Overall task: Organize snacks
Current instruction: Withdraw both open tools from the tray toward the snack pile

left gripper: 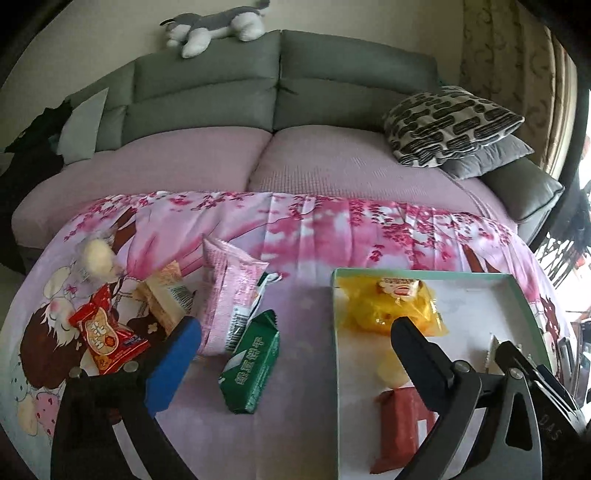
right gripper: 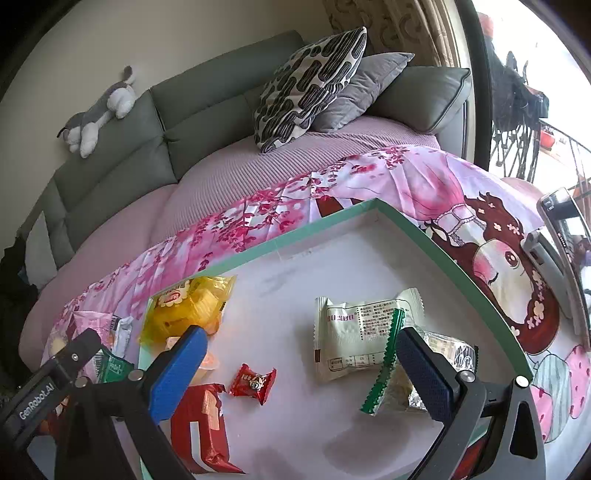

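My left gripper (left gripper: 295, 354) stands open over the pink cloth, and a green packet (left gripper: 251, 365) lies flat between its fingers, untouched. Left of it lie a pink packet (left gripper: 229, 291), a beige box (left gripper: 162, 299), a red packet (left gripper: 107, 339) and a pale round snack (left gripper: 98, 256). The green-rimmed white tray (left gripper: 334, 332) holds a yellow packet (left gripper: 391, 306) and a red bar (left gripper: 402, 424). My right gripper (right gripper: 301, 369) is open above the tray (right gripper: 295, 236), over a small red candy (right gripper: 253, 382). A white packet (right gripper: 354, 332) and a green-edged packet (right gripper: 384, 373) lie by its right finger.
A grey sofa (left gripper: 280, 85) with a pink cover runs behind the table, with patterned cushions (left gripper: 450, 125) and a plush dog (left gripper: 218, 26). A phone on a stand (right gripper: 561, 229) is at the table's right edge. A silver packet (right gripper: 450, 350) lies in the tray's right corner.
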The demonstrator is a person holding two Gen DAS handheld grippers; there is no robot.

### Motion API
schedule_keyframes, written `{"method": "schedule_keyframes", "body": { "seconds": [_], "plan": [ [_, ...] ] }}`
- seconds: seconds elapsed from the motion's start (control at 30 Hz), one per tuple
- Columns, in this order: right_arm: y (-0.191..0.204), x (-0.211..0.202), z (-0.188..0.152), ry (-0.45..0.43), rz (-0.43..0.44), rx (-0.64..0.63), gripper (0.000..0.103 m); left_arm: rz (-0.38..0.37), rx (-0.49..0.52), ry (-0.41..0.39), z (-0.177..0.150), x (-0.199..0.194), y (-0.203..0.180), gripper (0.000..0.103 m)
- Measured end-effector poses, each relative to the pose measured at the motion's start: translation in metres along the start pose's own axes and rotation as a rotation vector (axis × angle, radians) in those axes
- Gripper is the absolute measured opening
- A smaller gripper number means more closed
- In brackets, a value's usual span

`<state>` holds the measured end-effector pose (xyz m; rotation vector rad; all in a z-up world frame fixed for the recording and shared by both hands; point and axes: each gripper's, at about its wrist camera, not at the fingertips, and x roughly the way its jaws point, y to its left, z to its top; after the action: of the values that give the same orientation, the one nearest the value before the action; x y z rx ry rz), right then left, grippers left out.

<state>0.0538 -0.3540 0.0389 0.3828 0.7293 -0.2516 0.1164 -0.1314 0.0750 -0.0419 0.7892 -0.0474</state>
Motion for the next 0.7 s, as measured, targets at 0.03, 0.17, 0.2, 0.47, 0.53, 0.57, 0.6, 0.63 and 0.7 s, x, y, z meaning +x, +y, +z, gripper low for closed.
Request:
{"method": "schedule_keyframes", "body": {
  "seconds": [0.03, 0.17, 0.2, 0.47, 0.53, 0.57, 0.6, 0.63, 0.7],
  "plan": [
    [0.0, 0.0, 0.0, -0.004, 0.0, -0.001, 0.103, -0.001, -0.006, 0.004, 0.0, 0.001, 0.001, 0.102],
    [0.002, -0.003, -0.001, -0.021, -0.002, -0.013, 0.103, -0.006, -0.011, 0.012, 0.0, 0.003, 0.001, 0.102],
    [0.002, -0.003, -0.001, -0.024, 0.003, -0.013, 0.103, -0.007, -0.011, 0.013, 0.0, 0.003, 0.001, 0.102],
    [0.01, -0.004, 0.0, -0.034, 0.009, -0.043, 0.103, -0.001, -0.005, 0.031, 0.0, 0.004, 0.003, 0.102],
    [0.016, -0.005, -0.001, -0.03, 0.011, -0.062, 0.103, 0.008, -0.012, 0.033, 0.001, 0.004, 0.007, 0.102],
    [0.019, -0.005, -0.001, -0.026, 0.02, -0.066, 0.103, 0.014, -0.017, 0.033, 0.001, 0.004, 0.009, 0.102],
    [0.021, -0.004, -0.001, -0.023, 0.03, -0.068, 0.103, 0.021, -0.024, 0.032, 0.002, 0.003, 0.013, 0.102],
    [0.024, -0.004, -0.002, -0.018, 0.039, -0.074, 0.103, 0.029, -0.031, 0.031, 0.003, 0.003, 0.015, 0.102],
    [0.031, -0.004, -0.003, -0.008, 0.045, -0.094, 0.103, 0.048, -0.051, 0.029, 0.004, 0.002, 0.022, 0.102]
  ]
}}
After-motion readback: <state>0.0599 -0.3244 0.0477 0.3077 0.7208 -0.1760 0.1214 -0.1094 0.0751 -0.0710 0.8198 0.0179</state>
